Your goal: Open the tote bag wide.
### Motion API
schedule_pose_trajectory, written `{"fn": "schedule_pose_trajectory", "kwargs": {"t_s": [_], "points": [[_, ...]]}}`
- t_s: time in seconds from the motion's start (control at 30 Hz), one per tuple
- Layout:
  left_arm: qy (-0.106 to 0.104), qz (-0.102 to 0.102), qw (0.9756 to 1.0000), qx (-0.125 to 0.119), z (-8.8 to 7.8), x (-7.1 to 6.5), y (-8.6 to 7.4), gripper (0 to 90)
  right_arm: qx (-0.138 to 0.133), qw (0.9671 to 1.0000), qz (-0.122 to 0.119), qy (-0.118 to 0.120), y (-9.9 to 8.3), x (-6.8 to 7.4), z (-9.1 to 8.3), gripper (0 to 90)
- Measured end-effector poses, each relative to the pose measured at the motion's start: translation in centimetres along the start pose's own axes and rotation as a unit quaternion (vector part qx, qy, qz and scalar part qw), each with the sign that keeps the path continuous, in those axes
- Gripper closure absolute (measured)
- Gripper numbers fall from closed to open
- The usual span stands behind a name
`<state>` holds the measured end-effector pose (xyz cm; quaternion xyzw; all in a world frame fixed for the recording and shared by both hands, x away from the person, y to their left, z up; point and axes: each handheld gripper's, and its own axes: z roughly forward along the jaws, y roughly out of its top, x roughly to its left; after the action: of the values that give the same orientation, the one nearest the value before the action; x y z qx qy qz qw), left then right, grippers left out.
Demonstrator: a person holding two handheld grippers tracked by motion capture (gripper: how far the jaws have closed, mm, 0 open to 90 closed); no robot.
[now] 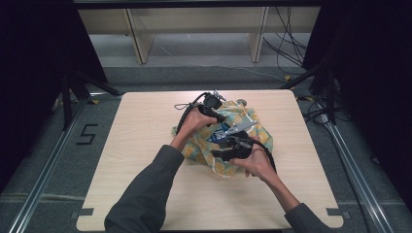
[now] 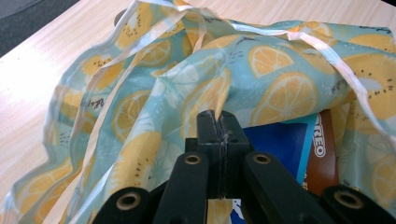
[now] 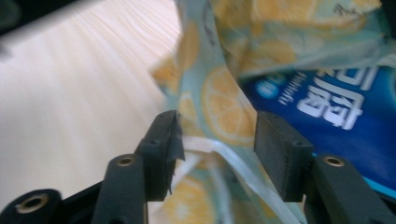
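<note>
A lemon-print plastic bag (image 1: 252, 131) lies crumpled in the middle of the wooden table (image 1: 145, 170). A blue Oreo biscuit pack (image 2: 280, 144) shows inside its mouth, also seen in the right gripper view (image 3: 336, 107). My left gripper (image 1: 217, 116) is at the bag's far left side. In the left gripper view its jaws are shut (image 2: 218, 126), pinching a fold of the bag's film. My right gripper (image 1: 217, 154) sits at the bag's near side. It is open (image 3: 217, 126), with the bag's edge and a pale handle strip (image 3: 233, 161) between the jaws, untouched by the pads.
Bare tabletop lies left of the bag and along the front edge. A small grey round thing (image 1: 241, 102) sits by the bag's far edge. Beyond the table are a wooden shelf frame (image 1: 141, 43), floor cables (image 1: 286, 48) and black stands (image 1: 65, 97).
</note>
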<state>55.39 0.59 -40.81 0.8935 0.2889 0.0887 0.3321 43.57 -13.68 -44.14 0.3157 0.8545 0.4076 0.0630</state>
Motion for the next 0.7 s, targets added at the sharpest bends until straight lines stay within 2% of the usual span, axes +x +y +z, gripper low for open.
{"fn": "schedule_pose_trajectory", "kwargs": {"t_s": [0.03,0.07,0.1,0.13,0.17,0.2,0.3,0.37,0.4,0.43,0.5,0.6,0.7], "points": [[-0.001,-0.006,1.0,0.001,0.0,0.1,0.0,89.0,0.004,0.9998,-0.01,-0.015,-0.1,0.2,0.4,62.3],[0.001,-0.007,1.0,0.001,0.0,0.2,0.1,89.0,0.001,0.9992,-0.031,-0.023,-0.2,0.3,0.9,77.4],[0.003,-0.012,0.9999,0.003,-0.1,0.3,0.1,89.0,0.006,0.9991,-0.037,-0.021,-0.3,0.3,0.9,86.2],[0.002,-0.021,0.9998,0.003,-0.1,0.5,0.2,89.0,-0.002,0.9991,-0.039,-0.015,-0.5,0.5,1.1,89.9],[0.004,-0.024,0.9997,0.005,-0.2,0.7,0.2,89.0,0.009,0.9987,-0.048,-0.011,-0.6,0.7,0.8,90.0],[0.007,-0.026,0.9996,0.009,-0.3,1.0,0.3,89.0,0.008,0.9988,-0.048,-0.001,-0.7,1.0,0.6,90.0],[0.017,-0.055,0.9983,0.012,-0.1,2.2,0.6,89.2,0.022,0.9976,-0.053,0.039,-2.0,2.5,0.1,90.0],[0.028,-0.057,0.9978,0.02,0.2,2.8,0.8,89.2,0.039,0.9957,-0.057,0.063,-3.2,4.0,0.0,90.0],[0.032,-0.06,0.9975,0.019,0.4,3.0,0.9,89.3,0.041,0.9936,-0.078,0.071,-3.6,4.3,0.1,90.0],[0.035,-0.069,0.9968,0.017,0.5,3.4,1.0,89.3,0.047,0.9932,-0.074,0.077,-4.0,4.9,0.0,90.0],[0.043,-0.08,0.9957,0.021,1.0,4.1,1.0,89.4,0.055,0.9904,-0.081,0.097,-5.3,6.1,0.1,90.0],[0.047,-0.092,0.9944,0.024,1.8,4.7,0.7,89.4,0.076,0.986,-0.097,0.112,-6.3,7.2,0.1,90.0],[0.044,-0.086,0.995,0.027,2.4,4.6,0.3,89.2,0.076,0.9869,-0.079,0.119,-6.0,7.1,-0.7,88.1]]}}
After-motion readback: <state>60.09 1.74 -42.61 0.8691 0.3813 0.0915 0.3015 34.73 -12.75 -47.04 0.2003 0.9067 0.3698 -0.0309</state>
